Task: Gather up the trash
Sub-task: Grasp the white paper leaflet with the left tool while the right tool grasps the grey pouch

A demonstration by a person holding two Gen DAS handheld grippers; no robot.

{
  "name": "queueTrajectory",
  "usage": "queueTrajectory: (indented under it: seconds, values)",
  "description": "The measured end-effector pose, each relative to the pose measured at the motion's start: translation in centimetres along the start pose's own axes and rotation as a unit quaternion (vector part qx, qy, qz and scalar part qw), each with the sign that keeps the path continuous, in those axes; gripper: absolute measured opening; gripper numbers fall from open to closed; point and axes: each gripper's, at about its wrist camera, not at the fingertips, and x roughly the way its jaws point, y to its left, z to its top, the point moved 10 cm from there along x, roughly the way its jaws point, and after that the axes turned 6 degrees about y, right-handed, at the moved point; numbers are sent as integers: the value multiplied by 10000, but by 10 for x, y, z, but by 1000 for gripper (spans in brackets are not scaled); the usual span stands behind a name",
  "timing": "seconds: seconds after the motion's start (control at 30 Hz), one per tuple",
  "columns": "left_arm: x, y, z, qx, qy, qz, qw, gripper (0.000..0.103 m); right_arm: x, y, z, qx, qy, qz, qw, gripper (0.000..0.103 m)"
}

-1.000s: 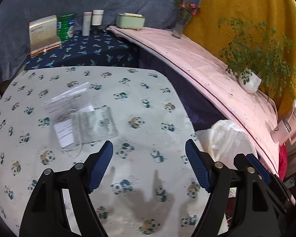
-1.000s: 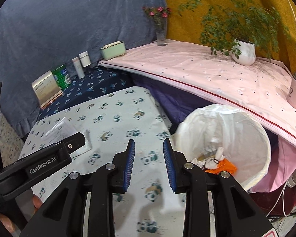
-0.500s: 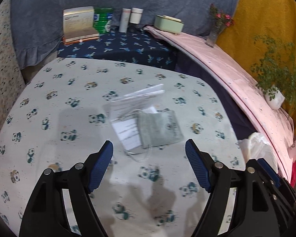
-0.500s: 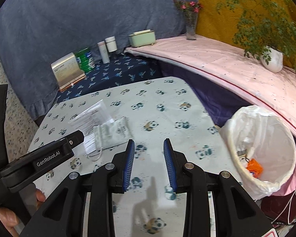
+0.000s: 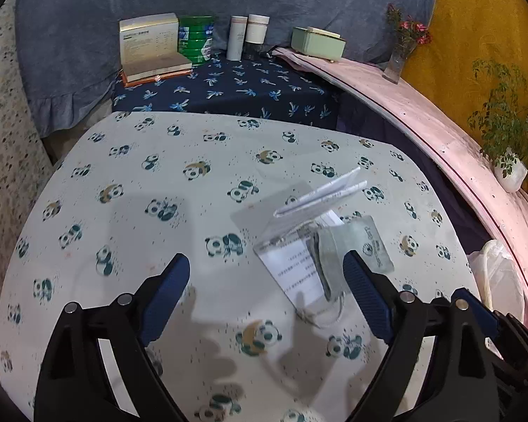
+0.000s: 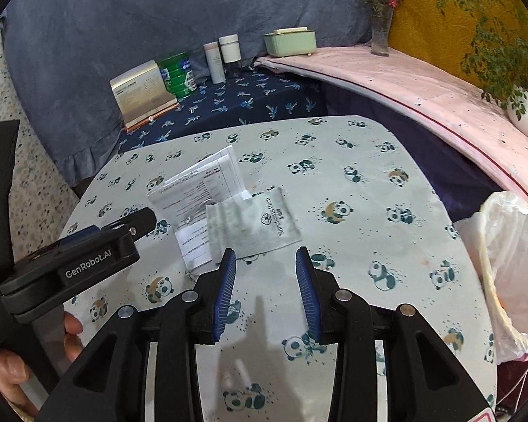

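A grey drawstring pouch [image 6: 253, 223] lies on folded white paper leaflets [image 6: 204, 184] on the panda-print table [image 6: 369, 211]. They also show in the left wrist view, the pouch [image 5: 355, 246] on the leaflets [image 5: 292, 256]. My right gripper [image 6: 265, 263] is open and empty, just short of the pouch. My left gripper [image 5: 265, 274] is wide open and empty, its right finger [image 5: 366, 292] over the pouch's near edge. A bin lined with a white bag [image 6: 510, 267] stands at the table's right edge. A small white scrap [image 6: 243, 372] lies under my right gripper.
A dark blue cloth table [image 5: 228, 88] behind holds a box [image 5: 148, 45], a green tin [image 5: 195, 38], two bottles [image 5: 246, 35] and a green case [image 5: 316, 42]. A pink-covered ledge [image 6: 422, 88] on the right carries a vase [image 6: 380, 31] and a potted plant [image 6: 524, 112].
Both grippers have swung left, away from the bin and towards the pouch and leaflets, which now lie close in front of the fingers. The right jaws have opened a little wider.
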Motion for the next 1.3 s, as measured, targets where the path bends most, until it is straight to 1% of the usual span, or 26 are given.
queueTrajectory:
  seconds: [0.2, 0.3, 0.37, 0.4, 0.47, 0.5, 0.53, 0.57, 0.6, 0.67, 0.73, 0.8, 0.83, 0.9, 0.97, 1.0, 1.13, 1.3]
  values:
    - [23, -3, 15, 274, 16, -34, 9996, 83, 29, -1, 7, 40, 163, 2, 9999, 39]
    - [35, -4, 20, 307, 78, -75, 9995, 75, 46, -4, 10, 107, 236, 5, 9997, 39]
    - [42, -5, 21, 333, 118, -109, 9993, 65, 54, -8, 13, 141, 266, -15, 9995, 39]
    - [45, -6, 21, 344, 145, -130, 9992, 62, 60, -10, 15, 162, 298, -16, 9994, 39]
    - [51, -7, 21, 367, 231, -181, 9989, 48, 70, -13, 17, 190, 354, -16, 9992, 39]
    - [54, -8, 20, 372, 282, -204, 9987, 43, 76, -15, 18, 206, 391, -23, 9990, 39]
    - [56, -9, 19, 374, 339, -240, 9984, 32, 82, -16, 18, 223, 429, -34, 9988, 39]
    - [58, -10, 18, 377, 381, -266, 9982, 26, 86, -17, 18, 235, 452, -38, 9987, 39]
    - [59, -10, 17, 379, 394, -264, 9982, 26, 91, -19, 18, 253, 485, -44, 9985, 39]
    - [57, -11, 17, 377, 344, -258, 9984, 21, 99, -22, 18, 288, 554, -57, 9980, 39]
    - [57, -13, 16, 425, 355, -227, 9982, 18, 104, -23, 17, 309, 582, -68, 9978, 40]
    - [55, -15, 14, 473, 351, -208, 9980, 17, 105, -22, 16, 293, 558, -79, 9980, 40]
    - [55, -17, 13, 507, 362, -184, 9979, 15, 105, -22, 15, 279, 552, -99, 9980, 38]
    - [54, -21, 9, 529, 394, -218, 9976, 14, 105, -20, 14, 235, 547, -126, 9981, 26]
    - [52, -23, 6, 521, 414, -230, 9975, 13, 104, -19, 12, 212, 557, -98, 9982, 11]
    - [51, -25, 4, 519, 425, -234, 9975, 12, 103, -19, 11, 214, 567, -72, 9981, 9]
    - [43, -31, -5, 466, 476, -268, 9974, 10, 92, -21, 7, 185, 478, -137, 9986, 8]
    - [28, -42, -13, 462, 456, -331, 9973, 5, 59, -37, 5, 349, 209, -174, 9990, 8]
